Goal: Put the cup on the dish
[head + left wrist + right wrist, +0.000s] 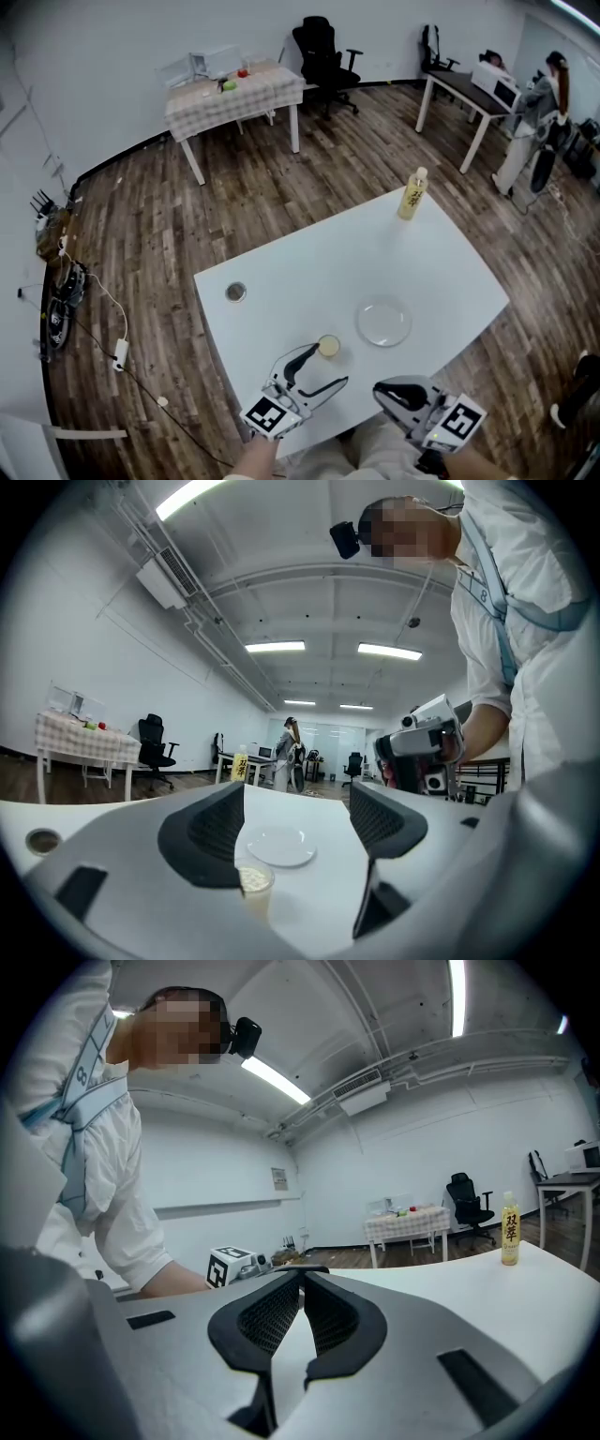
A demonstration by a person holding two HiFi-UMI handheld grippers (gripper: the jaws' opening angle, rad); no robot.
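Observation:
A small clear cup (328,346) holding pale stuff stands upright on the white table (281,281) near its front edge. My left gripper (330,364) is open around it, and the cup (254,885) stands close against the inner side of the left-hand jaw, away from the other. The clear round dish (383,322) lies on the table just right of the cup and is seen beyond it as dish (276,846) in the left gripper view. My right gripper (381,392) hovers at the front edge, shut and holding nothing, with its pads together (302,1283).
A yellow bottle (412,194) stands at the table's far corner. A small dark round lid (235,292) lies near the left edge. Beyond are a checked-cloth table (234,94), an office chair (323,56), a desk (464,89) and a person at the far right.

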